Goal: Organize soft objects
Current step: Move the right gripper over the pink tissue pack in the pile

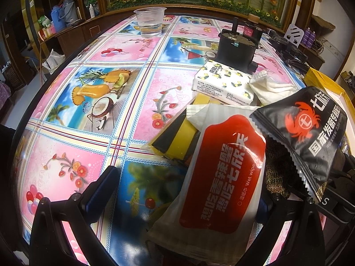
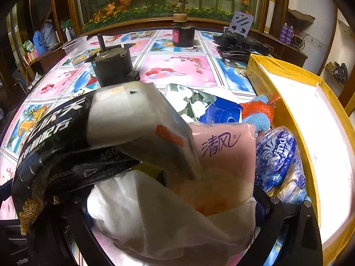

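Jaws: our left gripper [image 1: 184, 190] is standing wide around the wipes packet [image 1: 219, 177]; our right gripper [image 2: 170, 210] is pinching the black packet [image 2: 66, 137], keeping it clear of the pile.

Near the yellow-edged cardboard box with a white inside [image 2: 286, 84]: five plastic-wrapped tissue packs, namely one lemon-print white [image 1: 221, 82], one pink [image 2: 224, 153], one floral green-and-white [image 2: 188, 102], one dark blue [image 2: 224, 113], one blue-and-white crinkled [image 2: 277, 155]. Also two sachets, one red-and-white wet-wipe [image 1: 221, 177] and one black crab-logo [image 1: 310, 130]. Farther from it, one clear plastic cup [image 1: 150, 22] and one black cylindrical motor [image 1: 237, 48].
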`<state>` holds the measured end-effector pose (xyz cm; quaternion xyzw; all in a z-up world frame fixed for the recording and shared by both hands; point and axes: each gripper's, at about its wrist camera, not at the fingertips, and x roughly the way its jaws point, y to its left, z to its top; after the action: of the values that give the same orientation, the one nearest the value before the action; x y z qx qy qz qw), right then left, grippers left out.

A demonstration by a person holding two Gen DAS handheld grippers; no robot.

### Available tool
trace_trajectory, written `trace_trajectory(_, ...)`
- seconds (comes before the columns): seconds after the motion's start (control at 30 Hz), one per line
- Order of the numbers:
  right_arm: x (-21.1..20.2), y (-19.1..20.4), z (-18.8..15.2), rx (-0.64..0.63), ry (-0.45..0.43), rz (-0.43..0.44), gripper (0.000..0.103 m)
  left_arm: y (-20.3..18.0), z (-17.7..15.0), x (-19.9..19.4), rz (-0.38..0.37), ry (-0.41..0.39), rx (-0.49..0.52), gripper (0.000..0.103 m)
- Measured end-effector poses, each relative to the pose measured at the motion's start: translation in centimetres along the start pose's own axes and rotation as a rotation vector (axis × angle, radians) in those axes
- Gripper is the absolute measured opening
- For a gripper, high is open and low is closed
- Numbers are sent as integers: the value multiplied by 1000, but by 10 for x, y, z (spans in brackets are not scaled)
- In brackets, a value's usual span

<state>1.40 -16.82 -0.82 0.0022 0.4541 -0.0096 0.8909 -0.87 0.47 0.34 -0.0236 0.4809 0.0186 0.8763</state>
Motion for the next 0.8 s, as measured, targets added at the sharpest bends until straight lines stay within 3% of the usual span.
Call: trace_trajectory(0.8, 0, 0, 1, 1, 3, 2, 102, 0, 1, 1, 19, 7, -6, 103)
